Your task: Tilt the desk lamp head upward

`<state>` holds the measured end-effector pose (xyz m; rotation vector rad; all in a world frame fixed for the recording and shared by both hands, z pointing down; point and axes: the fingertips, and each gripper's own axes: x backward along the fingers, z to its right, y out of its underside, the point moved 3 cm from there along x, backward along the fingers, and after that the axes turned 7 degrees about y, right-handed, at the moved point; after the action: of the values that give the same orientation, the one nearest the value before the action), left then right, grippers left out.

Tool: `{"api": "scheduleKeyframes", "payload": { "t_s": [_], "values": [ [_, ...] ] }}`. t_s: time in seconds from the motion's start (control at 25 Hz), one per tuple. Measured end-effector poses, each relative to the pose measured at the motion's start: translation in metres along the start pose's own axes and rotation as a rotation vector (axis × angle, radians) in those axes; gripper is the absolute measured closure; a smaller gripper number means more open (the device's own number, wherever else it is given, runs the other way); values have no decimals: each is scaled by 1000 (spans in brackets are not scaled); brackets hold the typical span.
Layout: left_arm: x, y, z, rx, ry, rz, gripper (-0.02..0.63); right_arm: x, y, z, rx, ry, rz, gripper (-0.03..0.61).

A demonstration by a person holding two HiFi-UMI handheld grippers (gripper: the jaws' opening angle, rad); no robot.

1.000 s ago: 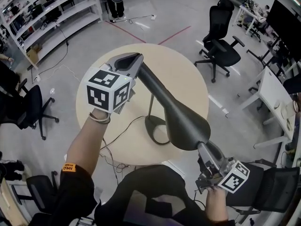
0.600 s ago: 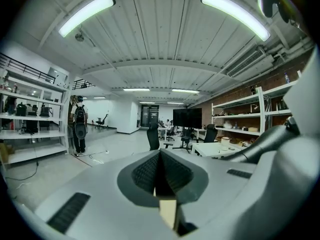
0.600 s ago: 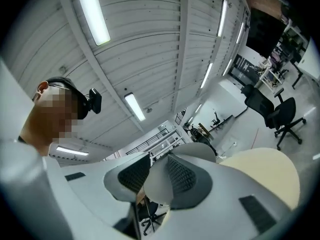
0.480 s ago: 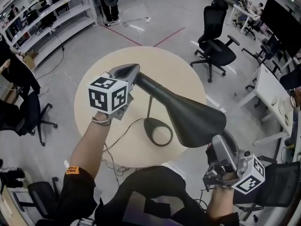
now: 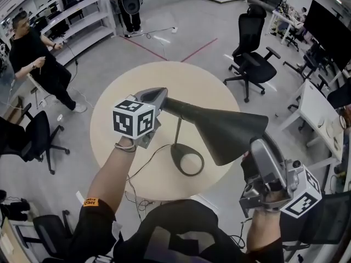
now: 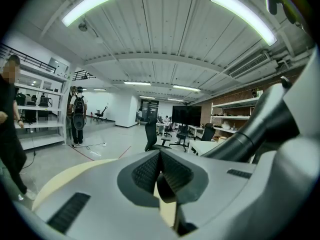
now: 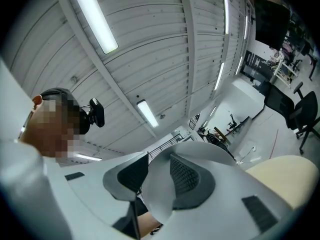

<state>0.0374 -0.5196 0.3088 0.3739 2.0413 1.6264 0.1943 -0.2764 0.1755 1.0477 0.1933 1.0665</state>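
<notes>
Firmly brace the lamp neck [image 5: 170, 106] pinched in the left gripper [image 5: 153, 95]; the right gripper [image 5: 254, 148], its jaws just widening, must keep clasping the lamp head [image 5: 225, 127] rim.

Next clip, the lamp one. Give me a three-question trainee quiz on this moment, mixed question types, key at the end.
1. True or false: the lamp base stands on the round table.
2. What sits between the jaws of the right gripper? A) shade rim B) a mug C) nothing
3. Fill in: the ____ gripper is at the lamp's narrow neck.
Key: 1 true. 2 A; the jaws have just been opening slightly with the rim between them. 3 the left gripper.
</notes>
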Motion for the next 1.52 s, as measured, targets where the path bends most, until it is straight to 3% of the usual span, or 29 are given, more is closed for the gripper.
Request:
{"api": "scheduleKeyframes", "payload": {
  "t_s": [0.84, 1.12, 1.52],
  "values": [
    [1, 21, -20, 70, 25, -12, 568, -77, -16, -14, 5, -51, 58, 445],
    [-5, 28, -18, 35, 8, -16, 566, -68, -22, -3, -22, -68, 76, 445],
    [17, 29, -33, 31, -10, 38, 566, -61, -5, -23, -28, -135, 89, 445]
  ]
}}
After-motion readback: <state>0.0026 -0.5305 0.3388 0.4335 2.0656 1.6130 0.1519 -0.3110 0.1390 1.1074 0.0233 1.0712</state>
